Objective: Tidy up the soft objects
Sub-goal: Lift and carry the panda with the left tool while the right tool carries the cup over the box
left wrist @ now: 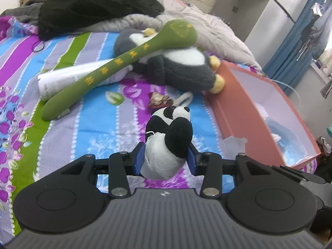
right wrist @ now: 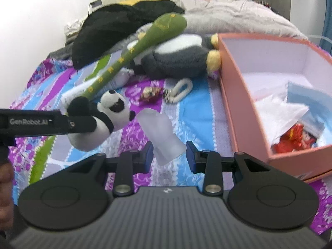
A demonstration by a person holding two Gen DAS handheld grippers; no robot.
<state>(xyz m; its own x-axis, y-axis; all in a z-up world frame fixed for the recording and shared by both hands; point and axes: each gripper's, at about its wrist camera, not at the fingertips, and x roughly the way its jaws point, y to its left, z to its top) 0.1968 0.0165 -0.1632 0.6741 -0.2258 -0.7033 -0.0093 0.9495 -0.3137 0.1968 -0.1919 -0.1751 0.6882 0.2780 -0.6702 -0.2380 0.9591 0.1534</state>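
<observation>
Panda (left wrist: pixel 168 139), black-and-white, clamped in the left gripper (left wrist: pixel 166 160) above the bedspread (left wrist: pixel 87 137); box (left wrist: pixel 238 112) just right. Right gripper (right wrist: pixel 169 155) parted around a frosted cup (right wrist: pixel 164 137).

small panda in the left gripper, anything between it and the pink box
Only the translucent soft piece lies on the bedspread between the small panda, held in the left gripper, and the pink box. It sits low, between the right gripper's open fingers.
</observation>
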